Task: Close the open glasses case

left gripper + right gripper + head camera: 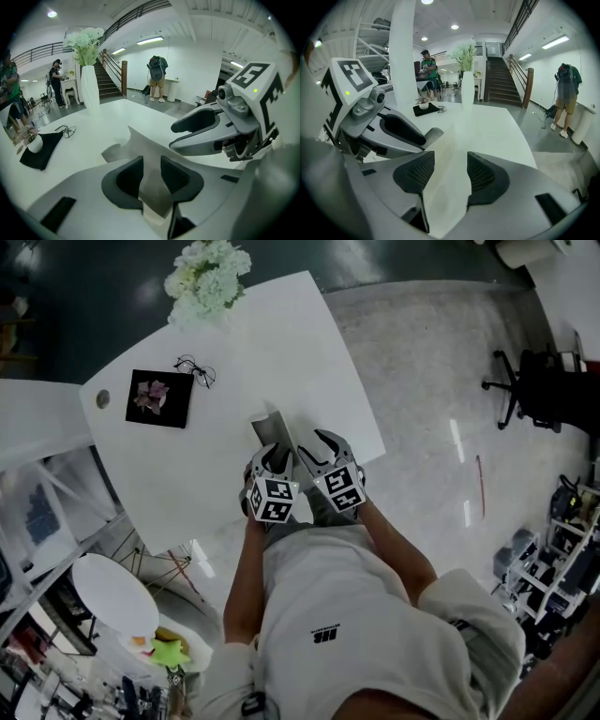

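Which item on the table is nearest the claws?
The open glasses case at the table edge, its flap in the left claw; the eyeglasses, black mat and flowers lie farther back.

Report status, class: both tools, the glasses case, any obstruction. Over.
Left tool shut on glasses case flap. Right tool open, alongside. Case not yet closed. Spectacles far off, not obstructing.

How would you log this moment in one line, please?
left gripper: shut on glasses case flap | right gripper: open | case: not yet closed
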Tool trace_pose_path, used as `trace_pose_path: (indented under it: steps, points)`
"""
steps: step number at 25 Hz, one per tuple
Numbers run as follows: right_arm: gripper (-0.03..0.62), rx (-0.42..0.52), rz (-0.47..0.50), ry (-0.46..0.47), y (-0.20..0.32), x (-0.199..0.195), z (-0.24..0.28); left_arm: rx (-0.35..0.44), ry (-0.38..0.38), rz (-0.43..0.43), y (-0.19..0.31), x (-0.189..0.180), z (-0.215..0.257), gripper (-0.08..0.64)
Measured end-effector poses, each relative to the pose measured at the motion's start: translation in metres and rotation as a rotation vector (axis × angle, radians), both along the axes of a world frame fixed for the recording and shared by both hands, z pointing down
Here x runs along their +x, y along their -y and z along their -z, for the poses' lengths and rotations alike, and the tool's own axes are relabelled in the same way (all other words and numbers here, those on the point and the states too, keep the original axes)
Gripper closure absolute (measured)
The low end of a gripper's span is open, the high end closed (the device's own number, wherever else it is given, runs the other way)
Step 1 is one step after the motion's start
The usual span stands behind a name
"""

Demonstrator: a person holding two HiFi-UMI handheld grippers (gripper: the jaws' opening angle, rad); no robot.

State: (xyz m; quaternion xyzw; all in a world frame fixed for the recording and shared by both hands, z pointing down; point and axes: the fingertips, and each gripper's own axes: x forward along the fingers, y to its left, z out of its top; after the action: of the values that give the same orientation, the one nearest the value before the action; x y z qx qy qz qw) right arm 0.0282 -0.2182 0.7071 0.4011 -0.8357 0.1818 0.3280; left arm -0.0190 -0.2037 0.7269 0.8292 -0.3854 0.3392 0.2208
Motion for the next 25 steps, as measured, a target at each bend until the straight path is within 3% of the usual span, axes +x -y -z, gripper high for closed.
trace_pose_path:
  steps: [25]
  points:
    - [0.379, -0.014, 0.037, -0.002, -0.010, -0.030, 0.003, -0.015, -0.020, 0.014, -0.013, -0.019, -0.007, 0.431]
